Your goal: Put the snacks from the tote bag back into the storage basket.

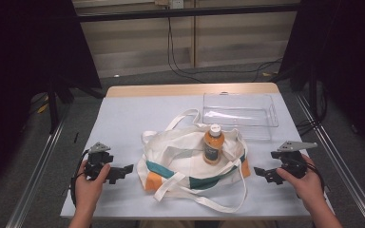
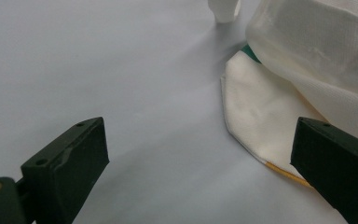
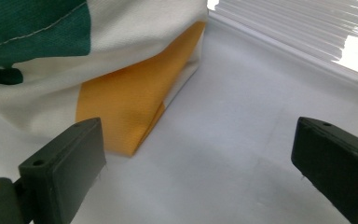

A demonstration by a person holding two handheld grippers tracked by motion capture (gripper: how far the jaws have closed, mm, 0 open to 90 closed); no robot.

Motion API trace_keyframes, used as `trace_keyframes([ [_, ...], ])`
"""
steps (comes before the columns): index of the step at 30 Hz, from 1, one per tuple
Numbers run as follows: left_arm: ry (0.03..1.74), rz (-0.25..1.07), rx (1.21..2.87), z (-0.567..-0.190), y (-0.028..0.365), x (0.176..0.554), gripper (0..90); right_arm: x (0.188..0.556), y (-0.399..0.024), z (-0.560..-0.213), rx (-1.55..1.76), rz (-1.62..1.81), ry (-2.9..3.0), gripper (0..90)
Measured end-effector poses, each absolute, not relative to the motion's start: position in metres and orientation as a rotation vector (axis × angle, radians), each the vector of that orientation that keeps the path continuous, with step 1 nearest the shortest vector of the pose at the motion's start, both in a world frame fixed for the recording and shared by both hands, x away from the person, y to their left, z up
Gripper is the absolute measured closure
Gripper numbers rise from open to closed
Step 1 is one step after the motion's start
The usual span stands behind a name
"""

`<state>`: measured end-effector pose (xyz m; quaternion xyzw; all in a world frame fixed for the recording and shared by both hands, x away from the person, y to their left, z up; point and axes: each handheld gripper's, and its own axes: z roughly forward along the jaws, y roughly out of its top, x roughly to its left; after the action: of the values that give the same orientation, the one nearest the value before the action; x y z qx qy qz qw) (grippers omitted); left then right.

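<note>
Cream canvas, crumpled, banded green and orange — the tote bag (image 1: 190,164) slumps mid-table around an upright orange bottle (image 1: 213,145), its base hidden, between the left gripper (image 1: 123,170) and right gripper (image 1: 261,172), both gaping empty.

One cloth bag (image 1: 192,164) at centre frame, one orange bottle (image 1: 213,144) upon it, one clear tray (image 1: 240,114) upper right, two grippers.

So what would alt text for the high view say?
An orange bottle stands in a slumped white tote bag on a pale table, with a clear tray behind. The left gripper and right gripper, hand-held with jaws open, flank the bag.
</note>
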<state>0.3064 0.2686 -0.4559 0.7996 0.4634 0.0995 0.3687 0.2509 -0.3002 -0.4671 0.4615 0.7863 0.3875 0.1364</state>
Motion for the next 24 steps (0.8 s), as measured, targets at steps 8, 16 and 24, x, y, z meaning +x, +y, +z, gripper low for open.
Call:
trace_keyframes([
  [8,1.187,0.25,2.07,-0.458,0.267,0.305,4.0,0.254,-0.293,-0.461,1.318,1.09,2.324,3.0],
  [16,1.157,0.251,2.108,-0.457,0.261,0.306,3.9,0.259,-0.288,-0.458,1.299,1.024,2.397,3.4],
  [24,1.148,0.245,2.117,-0.457,0.258,0.306,3.9,0.266,-0.288,-0.451,1.285,0.963,2.455,3.6],
])
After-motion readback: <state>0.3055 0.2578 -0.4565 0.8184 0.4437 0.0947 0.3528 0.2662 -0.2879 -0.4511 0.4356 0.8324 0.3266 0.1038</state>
